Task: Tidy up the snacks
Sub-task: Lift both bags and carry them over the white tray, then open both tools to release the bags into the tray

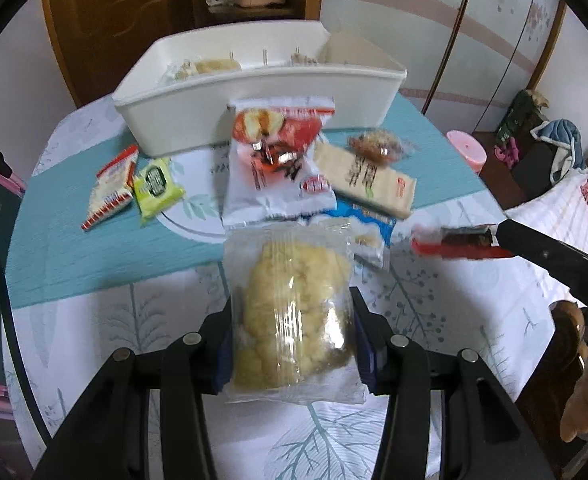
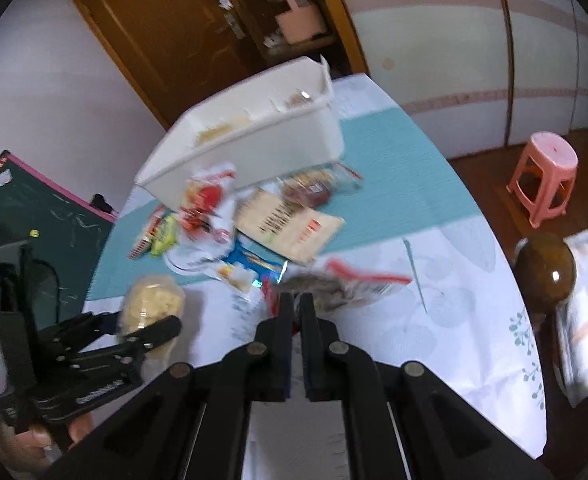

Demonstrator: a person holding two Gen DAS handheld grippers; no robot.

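The worktop (image 1: 93,248) wore a pale leaf-print cloth with a teal runner across it. At its far side stood the bin (image 1: 253,92), a long white plastic box with notched inner walls and a few packets already inside. It lay straight ahead of the left gripper (image 1: 291,344), its long axis crosswise, so that hand looked the nearer one for the drop. Between them lay a loose heap: a white-and-red bag (image 1: 277,168), crinkly and glossy; a flat tan packet (image 1: 368,180); a small lime-green packet (image 1: 155,188).

The left jaws were closed part-way on a clear pouch (image 1: 289,312) of lumpy yellow puffs, held upright with its long axis pointing toward the bin. The right gripper (image 2: 296,312) hung off to the right, its jaws pinched almost together on the end of a red wrapper (image 2: 358,284), thin and blurred, just above the cloth.
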